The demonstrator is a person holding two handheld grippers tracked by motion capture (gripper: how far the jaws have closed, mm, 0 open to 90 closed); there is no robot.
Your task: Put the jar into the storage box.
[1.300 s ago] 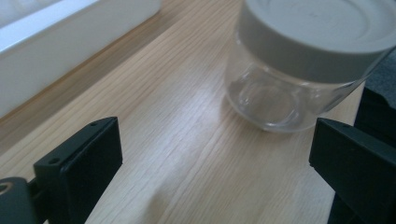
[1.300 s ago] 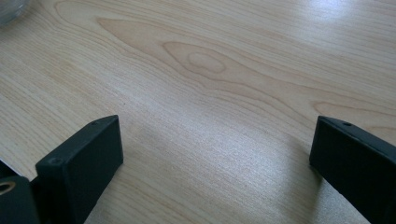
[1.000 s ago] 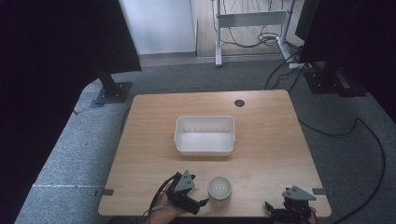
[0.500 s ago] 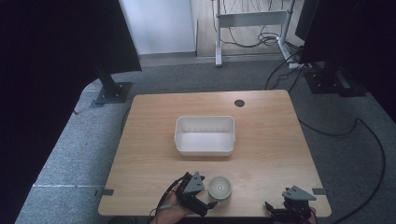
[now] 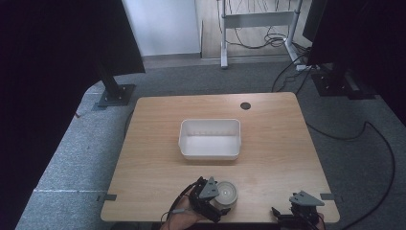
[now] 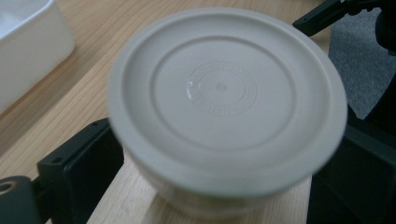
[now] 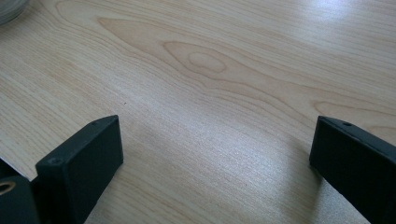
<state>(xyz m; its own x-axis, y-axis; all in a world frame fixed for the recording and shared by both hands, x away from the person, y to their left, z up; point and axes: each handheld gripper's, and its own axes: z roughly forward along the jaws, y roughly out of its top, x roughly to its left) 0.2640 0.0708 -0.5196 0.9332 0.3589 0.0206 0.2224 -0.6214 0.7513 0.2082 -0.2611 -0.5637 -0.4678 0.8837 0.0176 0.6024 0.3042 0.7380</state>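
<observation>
Between left gripper (image 6: pixel 224 182) jaws: round cream lidded tub (image 6: pixel 227 107), slightly blurred.

High view overhead; claw views skim the table (image 5: pixel 268 120) (shared).

Left gripper (image 5: pixel 214 197) fingers spread; right gripper (image 5: pixel 300 209) fingers wide apart.

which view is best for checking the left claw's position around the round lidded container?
The left gripper view: the round lidded container sits close up between the left claw's jaws, lid rings plain, though whether they touch it is hidden. The high view shows it small at the near table edge beside that claw. The right gripper view catches just a sliver at its top-left corner.
</observation>
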